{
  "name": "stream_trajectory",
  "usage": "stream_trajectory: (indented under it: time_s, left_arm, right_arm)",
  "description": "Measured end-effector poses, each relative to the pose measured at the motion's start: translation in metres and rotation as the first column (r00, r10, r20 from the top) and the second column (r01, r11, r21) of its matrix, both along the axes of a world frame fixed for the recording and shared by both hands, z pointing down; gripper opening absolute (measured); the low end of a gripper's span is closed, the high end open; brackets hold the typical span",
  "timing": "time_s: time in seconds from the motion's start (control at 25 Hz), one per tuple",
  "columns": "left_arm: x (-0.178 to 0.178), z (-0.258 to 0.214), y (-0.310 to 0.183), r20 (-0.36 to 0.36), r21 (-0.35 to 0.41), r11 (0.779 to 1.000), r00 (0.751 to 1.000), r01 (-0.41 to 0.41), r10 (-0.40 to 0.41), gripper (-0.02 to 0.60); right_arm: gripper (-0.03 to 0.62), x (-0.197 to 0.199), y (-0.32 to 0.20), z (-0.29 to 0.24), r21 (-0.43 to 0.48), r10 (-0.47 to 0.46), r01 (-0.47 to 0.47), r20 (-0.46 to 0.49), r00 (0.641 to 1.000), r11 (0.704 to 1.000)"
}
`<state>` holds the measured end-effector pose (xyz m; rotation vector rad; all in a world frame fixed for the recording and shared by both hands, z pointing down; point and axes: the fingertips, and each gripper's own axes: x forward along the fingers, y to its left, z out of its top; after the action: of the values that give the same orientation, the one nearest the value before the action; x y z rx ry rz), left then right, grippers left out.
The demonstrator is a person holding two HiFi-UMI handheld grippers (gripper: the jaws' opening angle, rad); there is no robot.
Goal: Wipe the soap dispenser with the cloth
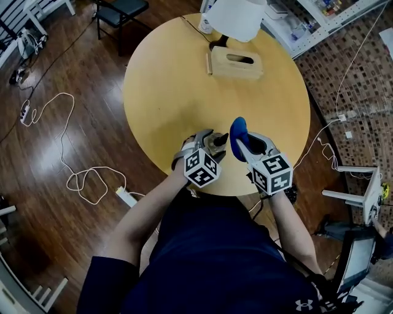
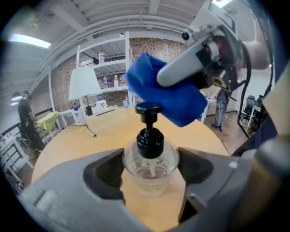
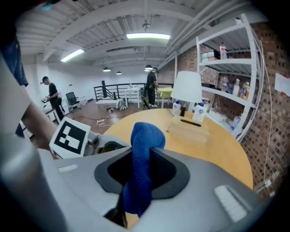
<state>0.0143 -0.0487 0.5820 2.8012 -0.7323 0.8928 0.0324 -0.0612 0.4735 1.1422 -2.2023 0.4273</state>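
**Now the cloth sits right by the pump head**

From the head view, the left gripper [image 1: 210, 141] and right gripper [image 1: 241, 143] meet at the near edge of a round wooden table [image 1: 166, 92]. The soap dispenser [image 1: 217, 143] stands between them, and the blue cloth [image 1: 238, 129] rises just to its right. Farther back are a wooden tissue box [image 1: 235, 63] and a white lampshade [image 1: 236, 17]. White cables [image 1: 80, 178] trail over the dark plank floor.

Through the left gripper view, the jaws press on both sides of the clear bottle just below its black pump. The cloth wad hangs against or just behind the pump head; which one is hard to tell. Wiping well probably means keeping this clamp firm so the bottle cannot tip, then dragging the cloth down over pump and shoulder.

In the right gripper view, the jaws pinch a fold of cloth, with a rounded tuft standing above them. That free tuft should do the rubbing, not the jaw tips. Brick walls, white shelving [image 3: 226, 68] and distant people surround the table.
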Motion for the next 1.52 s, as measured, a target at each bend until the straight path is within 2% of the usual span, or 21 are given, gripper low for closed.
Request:
stream_trajectory:
  time_s: [0.08, 0.2, 0.28, 0.4, 0.52, 0.6, 0.72, 0.84, 0.92, 1.04, 1.2, 1.28, 1.36, 1.44, 1.52]
  left_arm:
    - [-0.001, 0.0, 0.0, -0.004, 0.003, 1.0, 1.0, 0.002, -0.002, 0.359]
    - [-0.002, 0.001, -0.001, -0.007, 0.002, 1.0, 1.0, 0.007, -0.007, 0.359]
    - [-0.001, 0.001, 0.0, -0.008, 0.0, 1.0, 1.0, 0.007, -0.007, 0.359]
    - [-0.001, 0.001, 0.001, -0.015, 0.002, 1.0, 1.0, 0.006, -0.006, 0.359]
    - [-0.002, 0.002, 0.002, -0.021, 0.002, 1.0, 1.0, 0.008, -0.008, 0.359]
    - [-0.001, 0.002, 0.001, -0.023, 0.001, 1.0, 1.0, 0.007, -0.007, 0.359]
    - [-0.001, 0.002, 0.001, -0.027, -0.004, 1.0, 1.0, 0.004, -0.004, 0.359]
    - [-0.003, 0.002, 0.001, -0.032, -0.01, 1.0, 0.999, 0.008, -0.008, 0.359]
    - [-0.003, 0.003, 0.003, -0.032, -0.013, 1.0, 0.999, 0.008, -0.009, 0.359]
    - [-0.003, 0.005, 0.003, -0.03, -0.017, 1.0, 1.0, 0.007, -0.008, 0.359]
    - [-0.004, 0.005, 0.002, -0.023, -0.02, 1.0, 1.0, 0.01, -0.01, 0.359]
    - [-0.002, 0.005, 0.002, -0.016, -0.018, 1.0, 1.0, 0.005, -0.005, 0.357]
    - [-0.002, 0.007, 0.003, -0.008, -0.016, 1.0, 1.0, 0.001, -0.001, 0.357]
    - [-0.006, 0.012, 0.004, 0.002, -0.019, 1.0, 1.0, 0.005, -0.005, 0.357]
    - [-0.009, 0.017, 0.005, 0.021, -0.028, 1.0, 1.0, 0.01, -0.009, 0.356]
  right_arm:
    - [0.094, -0.023, 0.009, -0.011, 0.045, -0.093, 0.093, -0.01, 0.996, 0.995]
    - [0.094, -0.048, 0.015, 0.001, 0.032, -0.181, 0.183, -0.055, 0.982, 0.983]
    - [0.094, -0.048, 0.011, 0.009, 0.01, -0.163, 0.163, -0.042, 0.986, 0.987]
    - [0.094, -0.036, 0.001, 0.011, -0.016, -0.088, 0.088, 0.015, 0.996, 0.996]
    - [0.094, -0.016, -0.007, 0.014, -0.03, -0.02, 0.02, -0.016, 1.0, 0.999]
    - [0.094, -0.011, -0.006, 0.005, -0.019, -0.012, 0.012, -0.01, 1.0, 1.0]
    - [0.094, -0.034, 0.01, -0.012, 0.031, -0.118, 0.118, -0.009, 0.993, 0.993]
    - [0.094, -0.058, 0.024, 0.001, 0.016, -0.209, 0.21, -0.051, 0.977, 0.978]
    - [0.095, -0.058, 0.022, 0.01, -0.007, -0.177, 0.177, -0.003, 0.984, 0.984]
    - [0.094, -0.044, 0.012, 0.01, -0.039, -0.056, 0.061, 0.112, 0.992, 0.997]
    - [0.094, 0.002, -0.004, 0.023, -0.074, 0.108, -0.103, 0.063, 0.992, 0.992]
    - [0.094, 0.014, -0.004, 0.014, -0.061, 0.142, -0.137, 0.076, 0.987, 0.989]
    - [0.094, 0.005, 0.001, -0.005, 0.006, 0.086, -0.087, 0.076, 0.993, 0.996]
    - [0.095, -0.018, 0.008, -0.019, 0.066, -0.025, 0.022, 0.049, 0.998, 0.998]
    - [0.094, -0.041, 0.015, -0.016, 0.077, -0.127, 0.126, -0.003, 0.992, 0.989]
